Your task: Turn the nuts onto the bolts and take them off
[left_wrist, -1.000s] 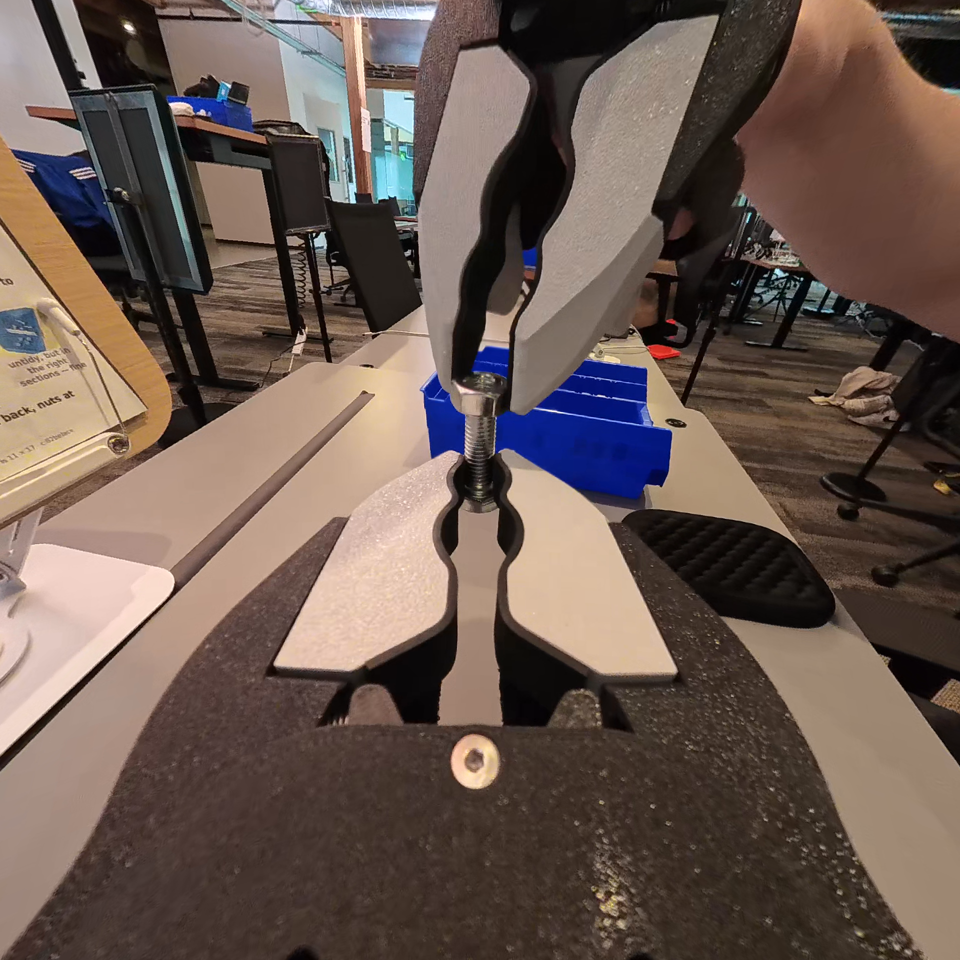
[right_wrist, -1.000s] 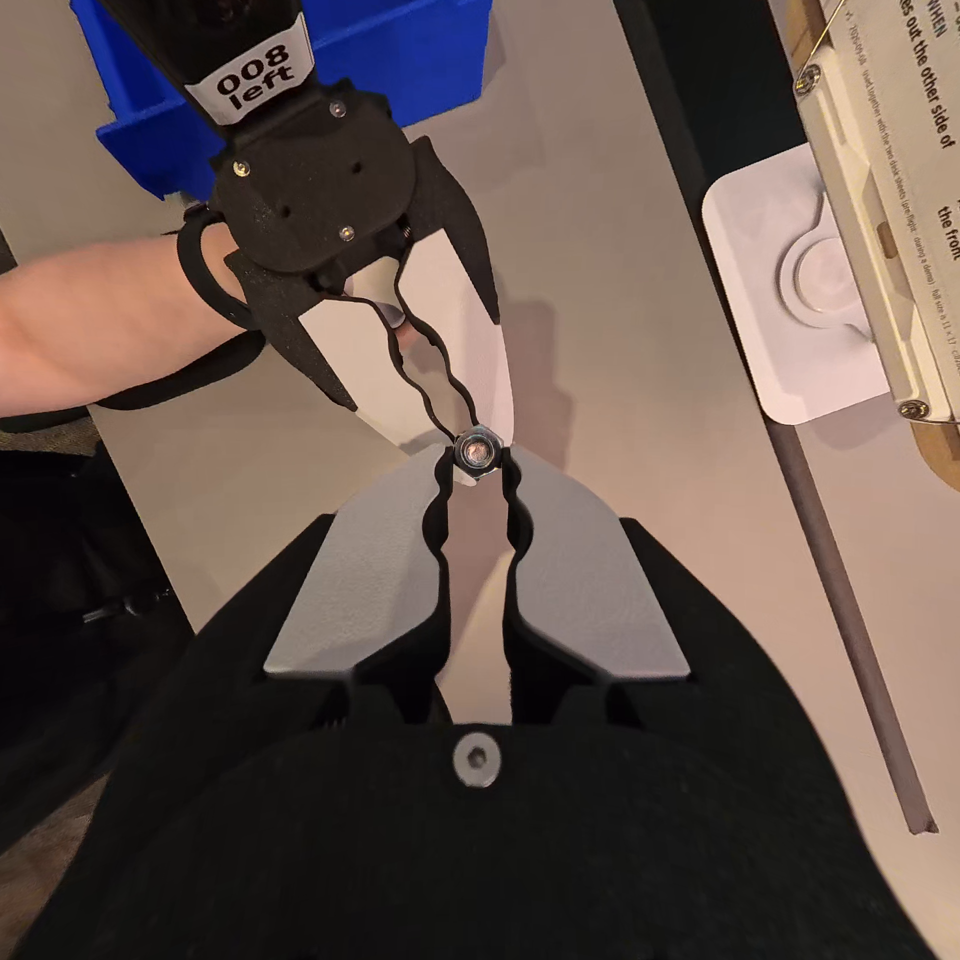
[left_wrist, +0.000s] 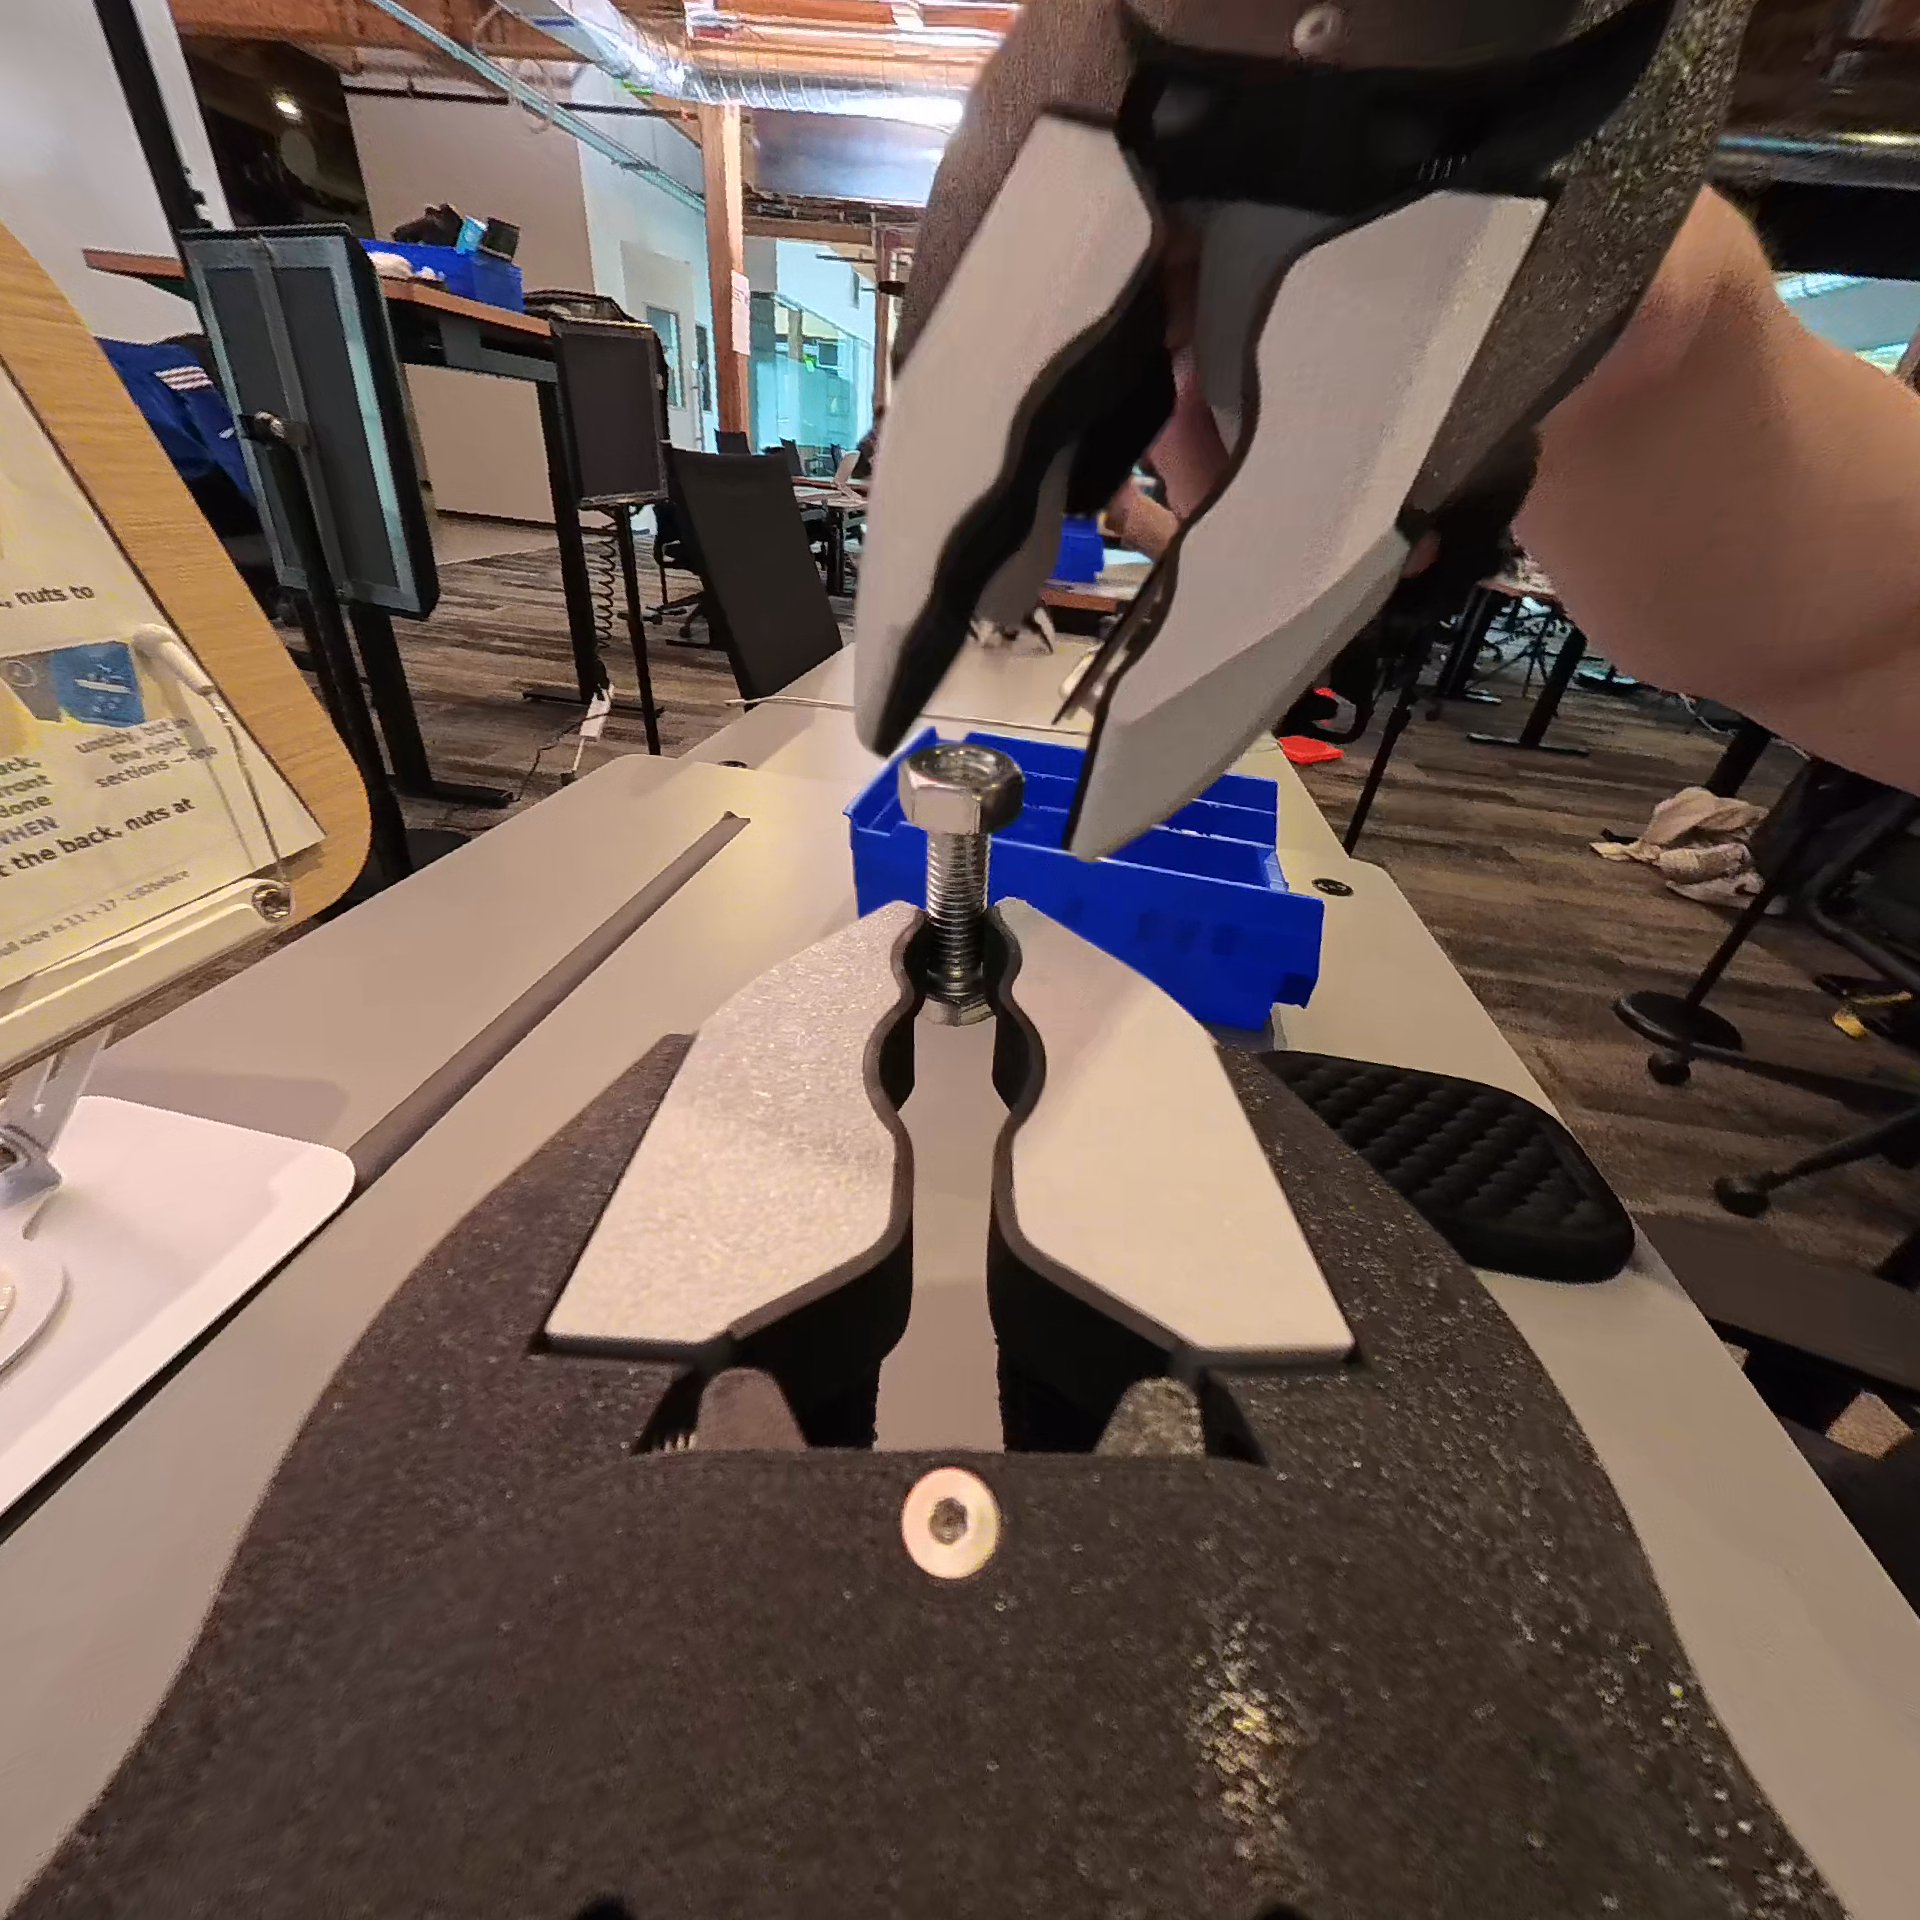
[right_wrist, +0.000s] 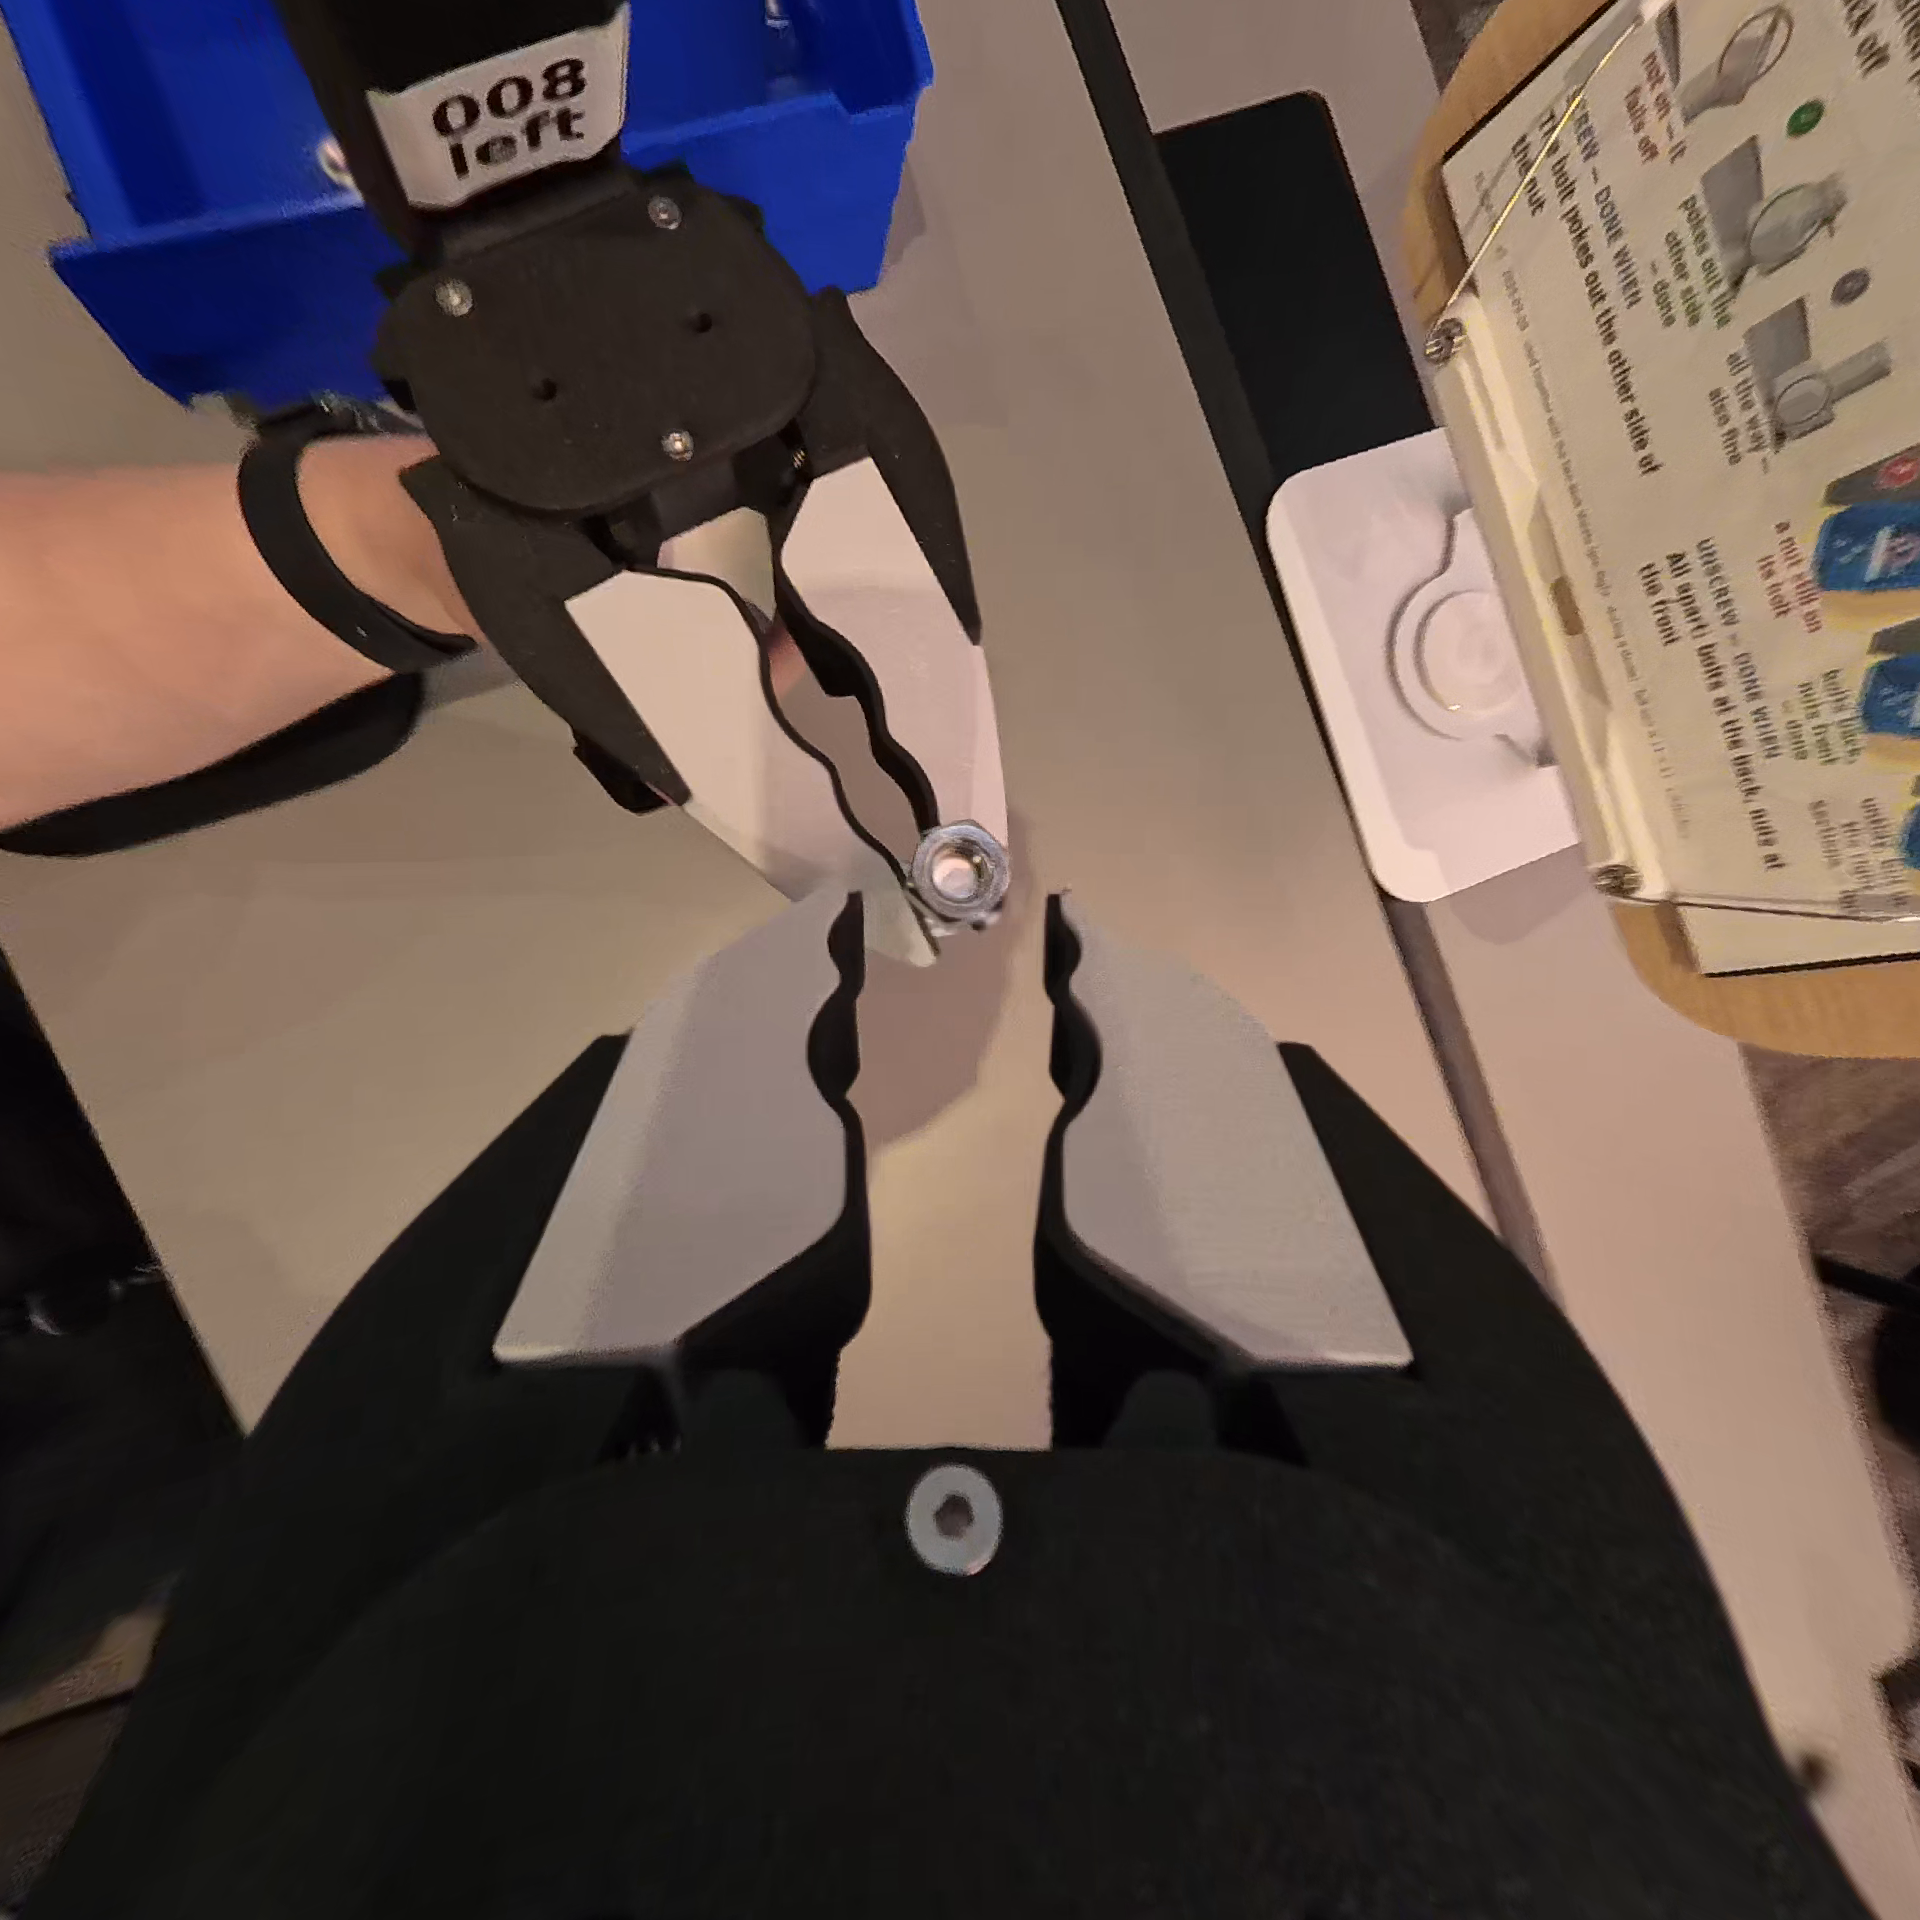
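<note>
My left gripper (left_wrist: 956, 961) is shut on the lower end of a steel bolt (left_wrist: 956, 894) and holds it upright above the grey table (left_wrist: 436, 997). A hex nut (left_wrist: 961, 792) sits on the bolt's top end. My right gripper (left_wrist: 987, 774) hangs point-down just above the nut, jaws open, touching nothing. In the right wrist view I look down on the nut (right_wrist: 961, 891); my right gripper (right_wrist: 954, 909) is open around it with gaps on both sides. The left gripper (right_wrist: 951, 930) reaches in from the upper left below the nut.
A blue bin (left_wrist: 1143, 914) stands just behind the bolt; it also shows in the right wrist view (right_wrist: 208, 291). A black pad (left_wrist: 1455, 1164) lies to the right. An instruction card on a wooden stand (left_wrist: 104, 727) with a white base (left_wrist: 156, 1195) stands at left. A groove (left_wrist: 582, 966) runs along the table. Less than 4 cm separates the two grippers' tips.
My right gripper has opened, let go of the nut and lifted slightly off it. The left gripper still holds the bolt in the same way.
</note>
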`<state>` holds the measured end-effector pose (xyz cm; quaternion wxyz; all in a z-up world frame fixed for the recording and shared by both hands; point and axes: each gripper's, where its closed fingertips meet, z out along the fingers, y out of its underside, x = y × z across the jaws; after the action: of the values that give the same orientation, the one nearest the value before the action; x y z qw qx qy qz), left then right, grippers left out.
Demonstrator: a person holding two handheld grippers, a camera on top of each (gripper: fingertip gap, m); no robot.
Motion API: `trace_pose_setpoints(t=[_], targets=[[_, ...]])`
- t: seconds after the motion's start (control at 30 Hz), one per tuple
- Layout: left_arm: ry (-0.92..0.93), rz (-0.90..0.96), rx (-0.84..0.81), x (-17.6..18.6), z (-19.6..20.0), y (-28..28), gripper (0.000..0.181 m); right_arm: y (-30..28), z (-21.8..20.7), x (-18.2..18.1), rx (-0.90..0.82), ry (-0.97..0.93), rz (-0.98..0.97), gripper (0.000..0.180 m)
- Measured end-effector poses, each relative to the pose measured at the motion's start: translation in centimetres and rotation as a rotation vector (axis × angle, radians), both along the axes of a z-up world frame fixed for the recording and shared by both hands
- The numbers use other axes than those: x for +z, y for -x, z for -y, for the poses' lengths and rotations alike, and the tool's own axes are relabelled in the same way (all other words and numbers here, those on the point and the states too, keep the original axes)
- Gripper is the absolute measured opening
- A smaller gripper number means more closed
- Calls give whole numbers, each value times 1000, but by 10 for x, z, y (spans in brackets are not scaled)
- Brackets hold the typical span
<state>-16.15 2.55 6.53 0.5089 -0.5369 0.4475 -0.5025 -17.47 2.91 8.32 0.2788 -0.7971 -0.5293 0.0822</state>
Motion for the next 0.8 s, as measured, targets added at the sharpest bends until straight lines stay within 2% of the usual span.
trace_pose_setpoints(t=[0.13,0.23,0.3,0.4,0.53,0.8], targets=[[-12,-35,-99,-5,14,0,9,-11,6,10,209,-122,129,44],[-29,-54,-191,-8,30,-3,9,-12,39,4,523,-96,184,43],[-41,-66,-242,-9,40,-6,9,-11,49,0,619,-79,202,41],[-55,-83,-281,-11,49,-11,9,-10,47,-4,625,-66,231,41],[-67,-98,-293,-13,53,-14,9,-9,54,-7,639,20,227,31],[-87,-89,-287,-9,55,-14,9,-8,54,-6,608,60,204,17]])
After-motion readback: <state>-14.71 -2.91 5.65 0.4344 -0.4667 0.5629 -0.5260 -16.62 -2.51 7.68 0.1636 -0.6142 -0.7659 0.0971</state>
